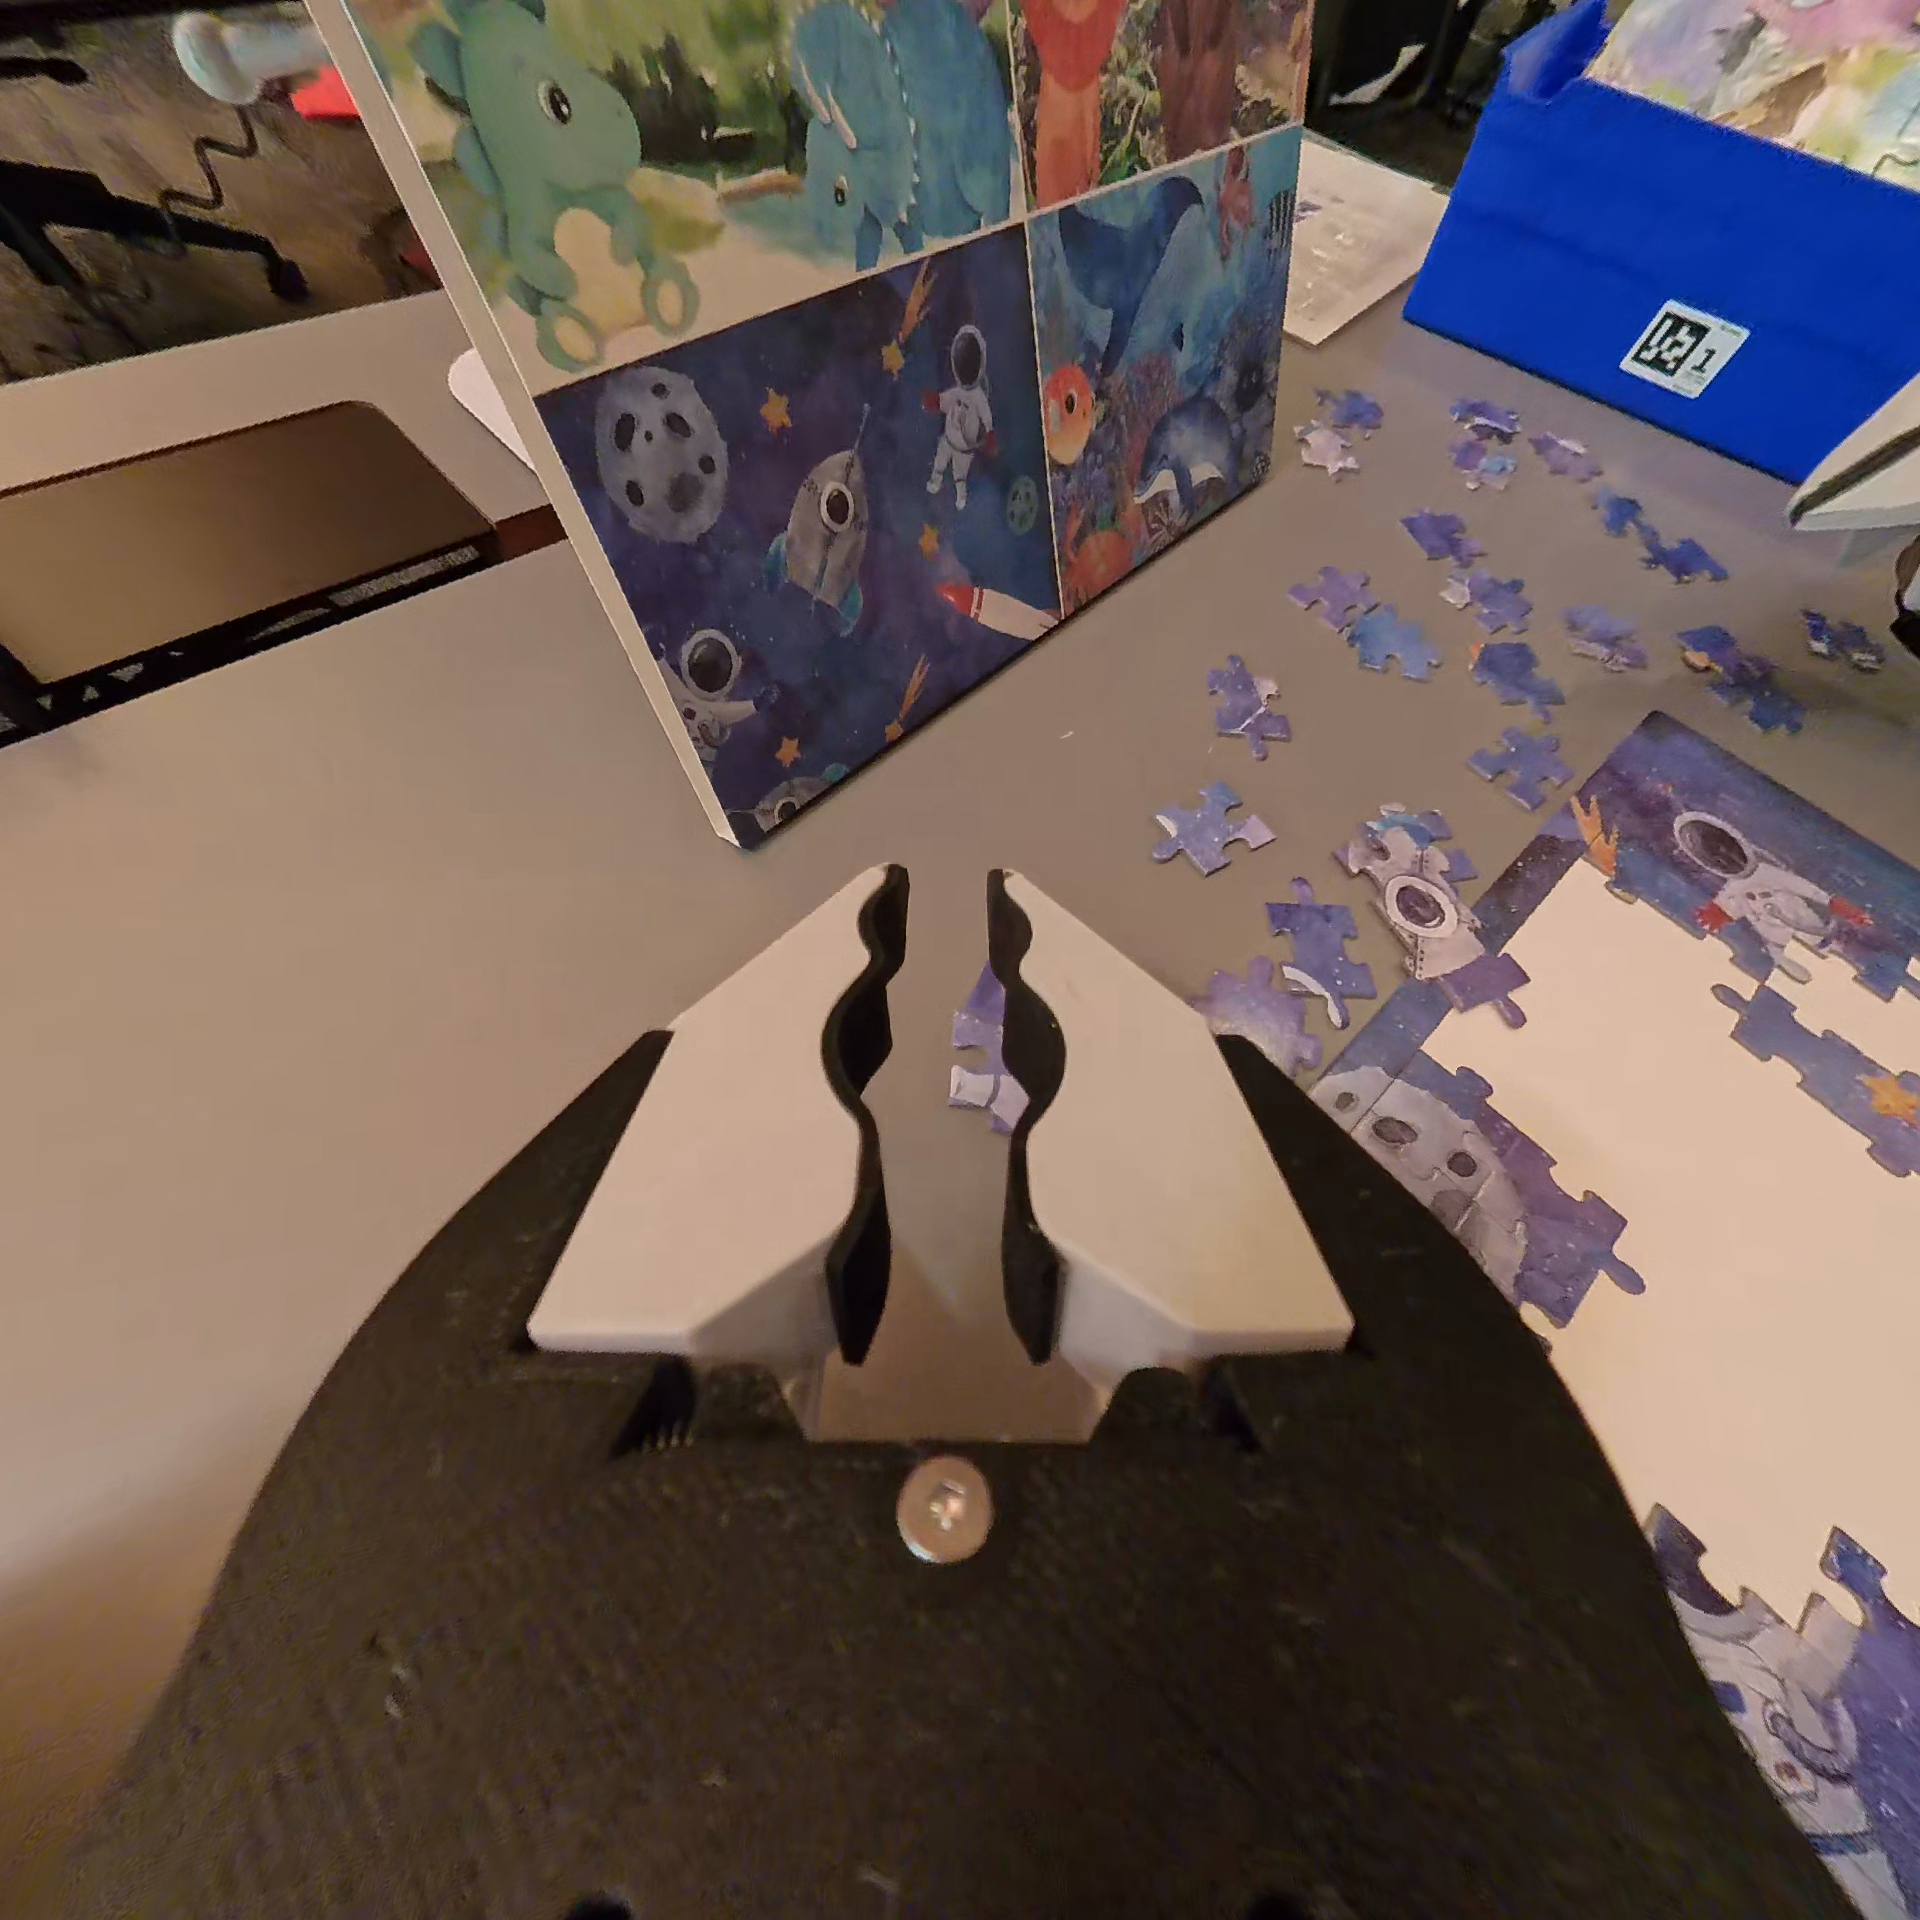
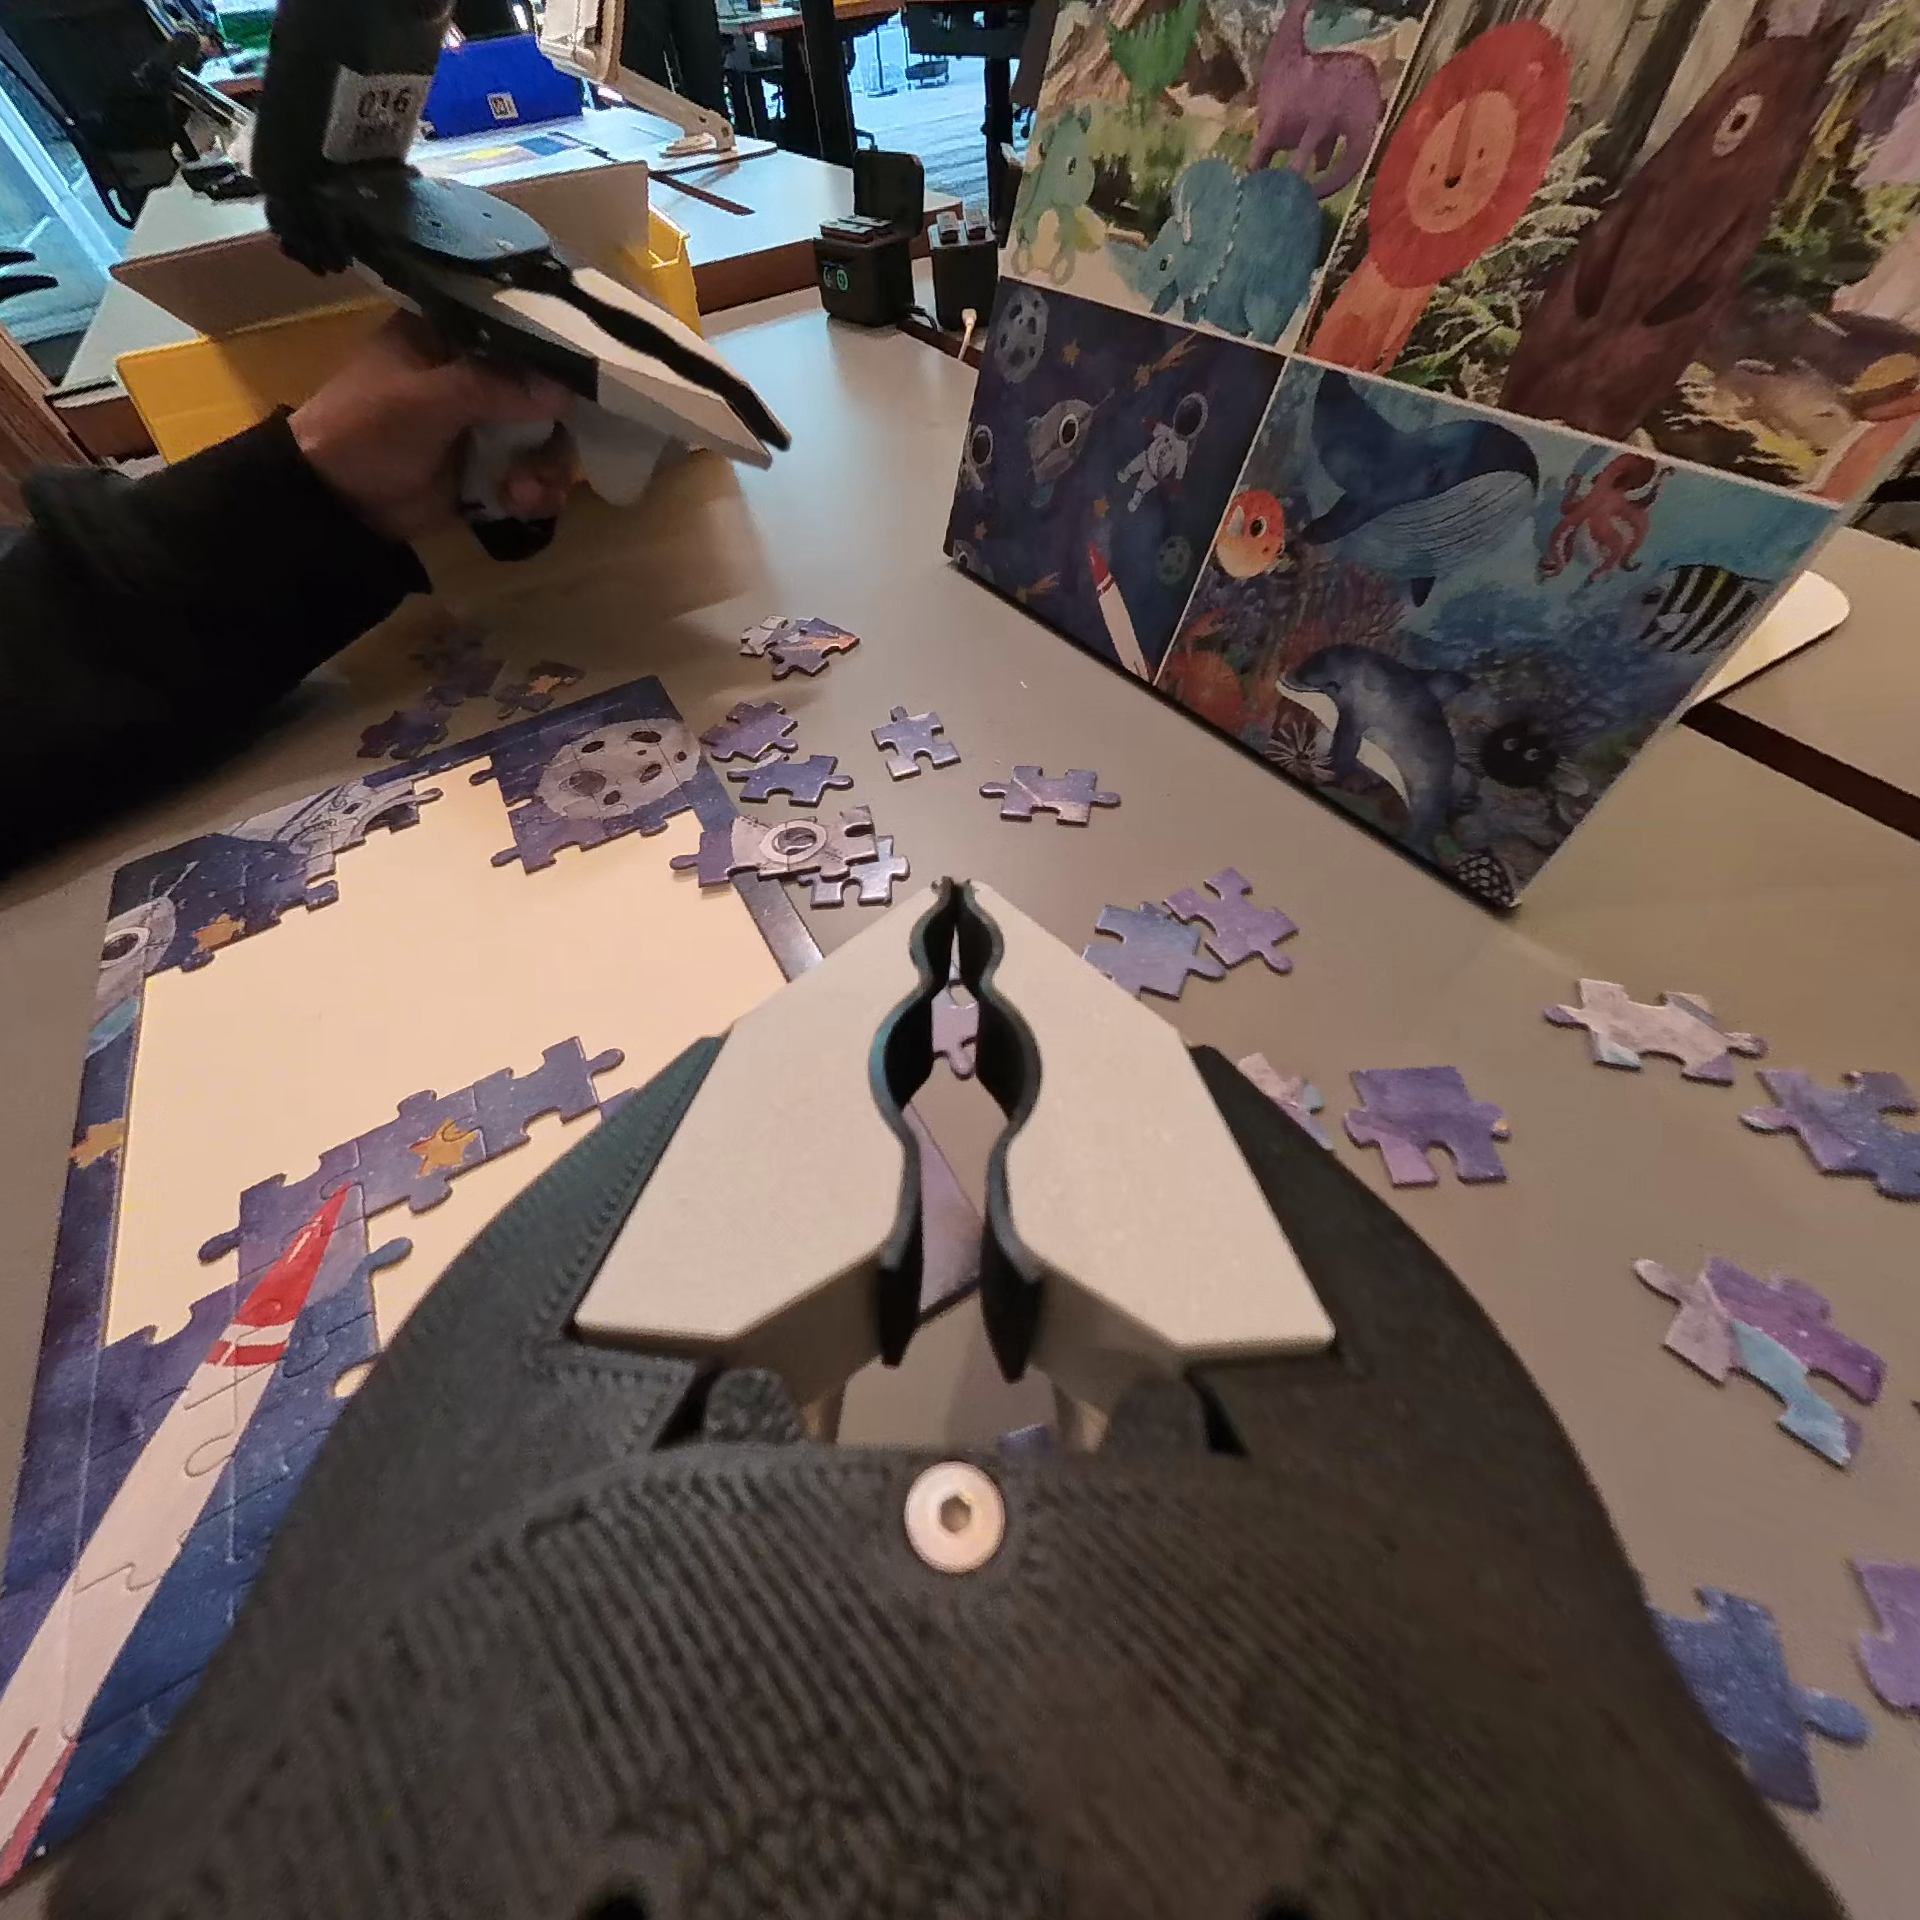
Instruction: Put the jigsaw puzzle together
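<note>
Grey table: right gripper closed above loose puzzle pieces.

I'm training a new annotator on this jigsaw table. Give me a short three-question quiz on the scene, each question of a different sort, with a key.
1. True or false: the jigsaw on the table is complete.
2. The bin beyond the loose pieces is: A blue, B red, C green.
3. Fill in: the fingertips of the ___ gripper stand apart.

Key
1. False: its middle is bare.
2. A.
3. Left: the left gripper shows a gap, while the right gripper has its tips together.
</note>
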The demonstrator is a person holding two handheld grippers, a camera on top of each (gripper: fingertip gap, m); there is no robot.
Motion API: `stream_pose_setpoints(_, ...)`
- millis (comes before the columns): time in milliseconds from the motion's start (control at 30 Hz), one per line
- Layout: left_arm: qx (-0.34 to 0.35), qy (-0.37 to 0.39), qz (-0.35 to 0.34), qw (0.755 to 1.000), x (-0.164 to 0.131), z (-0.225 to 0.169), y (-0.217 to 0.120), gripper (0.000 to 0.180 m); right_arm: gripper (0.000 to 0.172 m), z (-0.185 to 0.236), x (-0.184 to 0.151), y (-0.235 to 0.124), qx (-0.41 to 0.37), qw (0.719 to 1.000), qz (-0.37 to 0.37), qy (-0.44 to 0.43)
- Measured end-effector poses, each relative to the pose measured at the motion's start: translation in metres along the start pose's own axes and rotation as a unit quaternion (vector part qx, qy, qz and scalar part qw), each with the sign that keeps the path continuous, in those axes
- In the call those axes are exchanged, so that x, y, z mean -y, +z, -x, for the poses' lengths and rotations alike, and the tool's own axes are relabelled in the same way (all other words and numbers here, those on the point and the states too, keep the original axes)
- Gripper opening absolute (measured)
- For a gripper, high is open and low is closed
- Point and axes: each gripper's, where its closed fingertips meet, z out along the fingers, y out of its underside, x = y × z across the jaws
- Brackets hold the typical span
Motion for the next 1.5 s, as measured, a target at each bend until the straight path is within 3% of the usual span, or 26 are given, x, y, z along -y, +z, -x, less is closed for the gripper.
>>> stream_pose_setpoints(1500,0.015,0.013,-0.001,1.000,0.0000,0.0025,0.0009,0.013,0.000,0.0067,-0.0079,0.0079,0.009,1.000,0.017,-0.008)
